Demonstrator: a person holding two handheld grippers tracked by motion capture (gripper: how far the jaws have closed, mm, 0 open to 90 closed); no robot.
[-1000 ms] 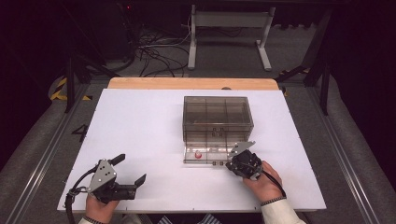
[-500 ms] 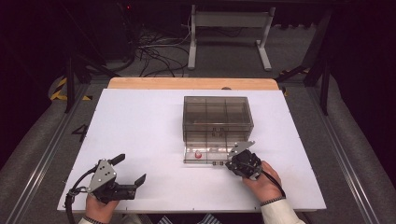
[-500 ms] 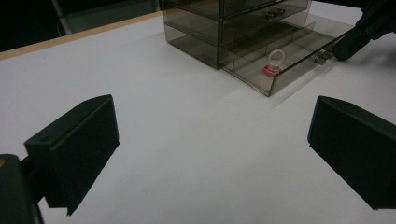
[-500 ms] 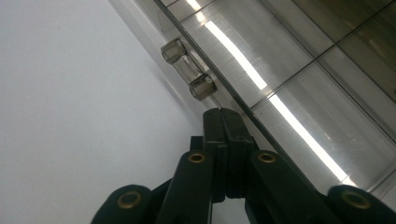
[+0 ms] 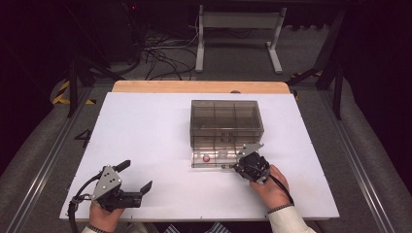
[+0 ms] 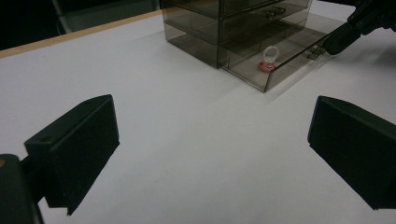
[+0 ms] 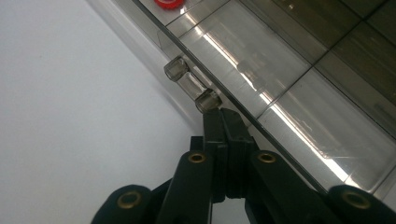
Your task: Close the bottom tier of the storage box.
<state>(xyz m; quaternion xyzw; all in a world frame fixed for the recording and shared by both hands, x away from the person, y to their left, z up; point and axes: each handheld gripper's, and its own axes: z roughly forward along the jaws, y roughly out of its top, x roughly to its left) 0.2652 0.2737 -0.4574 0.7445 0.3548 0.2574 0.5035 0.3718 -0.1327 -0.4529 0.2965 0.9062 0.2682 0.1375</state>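
Closed right jaws at the drawer handle

The right gripper, jaws pressed together with nothing between them, tips touching the clear bar handle of the pulled-out bottom drawer, which holds a red-based ring. To close it well, push squarely, low and slowly so the smoked drawer cabinet stays put. The left gripper rests wide open, well apart.

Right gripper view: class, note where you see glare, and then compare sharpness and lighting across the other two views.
Right gripper view: bright streaks of glare run along the open drawer; its clear handle is sharp, the red-based ring is cut by the frame edge. Left gripper view: the near fingers are soft, the ring fairly crisp. High view: the white table is evenly lit, the surroundings dark.
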